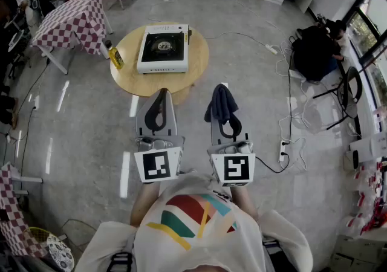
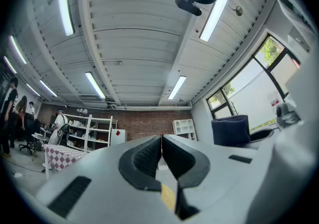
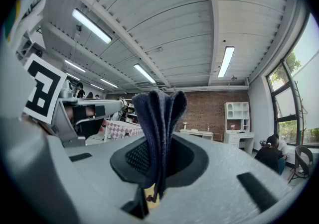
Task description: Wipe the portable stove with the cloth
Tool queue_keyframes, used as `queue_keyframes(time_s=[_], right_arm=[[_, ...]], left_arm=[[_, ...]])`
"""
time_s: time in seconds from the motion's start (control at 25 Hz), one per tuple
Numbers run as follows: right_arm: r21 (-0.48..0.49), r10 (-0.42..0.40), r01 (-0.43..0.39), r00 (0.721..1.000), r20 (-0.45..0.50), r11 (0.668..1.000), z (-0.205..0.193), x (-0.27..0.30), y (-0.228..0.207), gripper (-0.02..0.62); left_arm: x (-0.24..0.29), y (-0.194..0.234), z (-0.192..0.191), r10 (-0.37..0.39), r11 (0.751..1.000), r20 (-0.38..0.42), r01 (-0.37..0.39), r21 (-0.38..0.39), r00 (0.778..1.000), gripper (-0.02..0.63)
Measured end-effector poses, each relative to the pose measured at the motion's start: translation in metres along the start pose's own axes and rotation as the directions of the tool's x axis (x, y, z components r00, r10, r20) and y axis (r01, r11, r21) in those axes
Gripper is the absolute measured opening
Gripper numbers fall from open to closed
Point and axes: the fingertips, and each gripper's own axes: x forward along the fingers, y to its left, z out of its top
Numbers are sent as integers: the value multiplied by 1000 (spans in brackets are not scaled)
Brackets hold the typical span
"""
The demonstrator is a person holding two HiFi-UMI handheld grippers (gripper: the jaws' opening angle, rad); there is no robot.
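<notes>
A white portable stove (image 1: pixel 162 48) with a black burner sits on a round wooden table (image 1: pixel 130 77), well ahead of both grippers. My right gripper (image 1: pixel 222 113) is shut on a dark blue cloth (image 1: pixel 221 103), which stands up folded between the jaws in the right gripper view as the cloth (image 3: pixel 157 118). My left gripper (image 1: pixel 159 107) is shut with nothing in it; its pads (image 2: pixel 149 156) meet. Both gripper cameras point up at the ceiling, so neither shows the stove. The cloth (image 2: pixel 230 129) also shows at the right of the left gripper view.
A yellow bottle (image 1: pixel 115 57) stands on the table's left edge beside the stove. A checkered-cloth table (image 1: pixel 72 20) is at the far left. Cables and a power strip (image 1: pixel 282 150) lie on the floor at right, near a seated person (image 1: pixel 317 50).
</notes>
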Motion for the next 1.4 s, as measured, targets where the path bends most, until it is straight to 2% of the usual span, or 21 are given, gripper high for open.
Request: queue_keyframes(time_s=[0.44, 0.6, 0.8, 0.96, 1.12, 1.28, 1.4], right_arm=[[11, -20, 20, 1000, 17, 1000, -8, 7, -7, 32], [15, -17, 17, 1000, 12, 1000, -9, 9, -9, 32], [32, 12, -11, 1000, -20, 999, -14, 11, -8, 32], [53, 37, -38, 999, 17, 998, -16, 7, -9, 34], [133, 113, -116, 993, 25, 984, -21, 11, 2, 34], [103, 108, -107, 994, -4, 989, -25, 15, 8, 34], [107, 115, -113, 993, -9, 988, -28, 19, 12, 34]], left_arm=[[4, 8, -5, 11, 1000, -5, -11, -3, 1000, 6], [10, 9, -2, 28, 1000, 18, -28, -3, 999, 6], [11, 7, -13, 20, 1000, -22, -20, -8, 1000, 6], [7, 4, -17, 28, 1000, -49, -27, 6, 998, 6], [-1, 20, -26, 68, 998, -71, -67, 16, 995, 6], [-3, 45, -16, 141, 990, -23, -141, 7, 990, 6], [-2, 57, -19, 166, 986, -24, -166, 9, 986, 6]])
